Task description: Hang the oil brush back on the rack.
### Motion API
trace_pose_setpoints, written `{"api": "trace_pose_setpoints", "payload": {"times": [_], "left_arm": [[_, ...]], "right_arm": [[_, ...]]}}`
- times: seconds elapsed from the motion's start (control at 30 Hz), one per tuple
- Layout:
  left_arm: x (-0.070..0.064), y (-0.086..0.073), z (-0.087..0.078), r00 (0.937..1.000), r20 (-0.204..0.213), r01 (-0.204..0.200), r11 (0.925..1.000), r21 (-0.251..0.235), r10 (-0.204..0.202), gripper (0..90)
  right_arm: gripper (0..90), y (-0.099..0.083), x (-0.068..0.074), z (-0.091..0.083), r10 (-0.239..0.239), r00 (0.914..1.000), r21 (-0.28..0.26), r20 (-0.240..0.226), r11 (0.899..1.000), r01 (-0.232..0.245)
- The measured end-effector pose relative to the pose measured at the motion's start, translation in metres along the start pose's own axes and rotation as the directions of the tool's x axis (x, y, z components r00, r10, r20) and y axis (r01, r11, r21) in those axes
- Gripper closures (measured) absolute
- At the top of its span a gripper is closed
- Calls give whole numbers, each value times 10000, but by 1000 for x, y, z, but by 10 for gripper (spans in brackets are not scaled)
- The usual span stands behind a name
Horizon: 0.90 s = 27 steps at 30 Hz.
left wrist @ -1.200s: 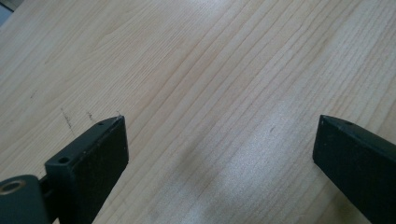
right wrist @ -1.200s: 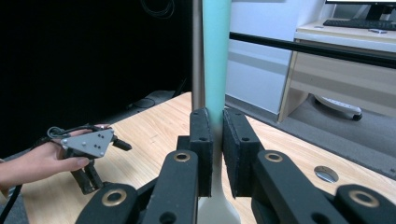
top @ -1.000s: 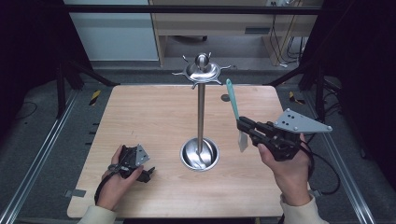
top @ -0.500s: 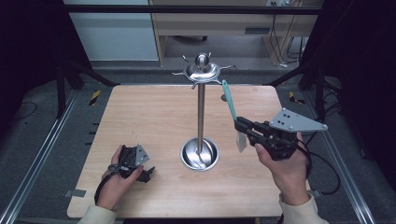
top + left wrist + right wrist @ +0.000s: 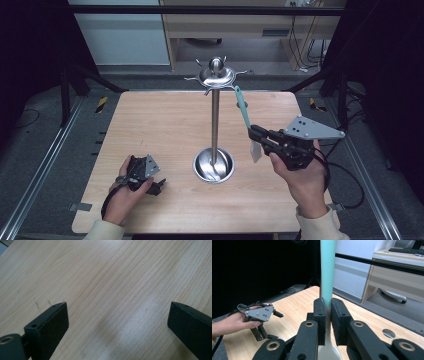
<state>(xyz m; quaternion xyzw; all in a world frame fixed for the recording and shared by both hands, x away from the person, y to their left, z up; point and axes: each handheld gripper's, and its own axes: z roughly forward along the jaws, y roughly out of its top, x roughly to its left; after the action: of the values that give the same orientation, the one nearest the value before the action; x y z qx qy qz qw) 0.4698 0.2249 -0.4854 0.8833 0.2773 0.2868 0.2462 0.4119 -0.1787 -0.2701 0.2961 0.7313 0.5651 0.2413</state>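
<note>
On the left side of the wooden bench (image 5: 150,120), well away from the stand (image 5: 215,125), the left claw (image 5: 152,186) rests low on the wood under the person's left hand (image 5: 122,197). Its two black jaws are wide apart. Nothing sits between them, just bare bench (image 5: 120,290). In the right gripper view this left claw (image 5: 263,333) is seen far off, tips down on the wood.

In the middle stands a shiny metal stand, a tall pole on a round bowl-shaped base. At its top is a round cap with small hooks sticking out.

To the right of the stand, the right claw (image 5: 256,136) is held up in the air by the right hand (image 5: 300,175). Its jaws are squeezed together on a spoon (image 5: 246,120). The spoon is upright, a little tilted. Its teal handle (image 5: 327,270) points up past the jaws, and its tip is close to a hook at the top of the stand. Its pale bowl end (image 5: 329,351) hangs below the jaws, near the pole but not touching it.
</note>
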Motion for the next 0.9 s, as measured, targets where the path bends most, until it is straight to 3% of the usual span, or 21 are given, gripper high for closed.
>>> {"api": "trace_pose_setpoints", "payload": {"times": [0.27, 0.53, 0.9], "left_arm": [[0, 0, 0, 10000, -15, 3, 10000, -3, -3, 31], [0, 0, 0, 10000, 3, -3, 10000, -1, 3, 31], [0, 0, 0, 10000, 14, -26, 10000, 4, 26, 31]], "right_arm": [[828, -3, 3, 8, 69, 10000, -102, 33, 9999, -69], [828, -11, 8, 15, 140, 9990, -601, 432, 9981, -114], [827, -21, 13, 27, 410, 9973, -1283, 611, 9912, -329]]}}
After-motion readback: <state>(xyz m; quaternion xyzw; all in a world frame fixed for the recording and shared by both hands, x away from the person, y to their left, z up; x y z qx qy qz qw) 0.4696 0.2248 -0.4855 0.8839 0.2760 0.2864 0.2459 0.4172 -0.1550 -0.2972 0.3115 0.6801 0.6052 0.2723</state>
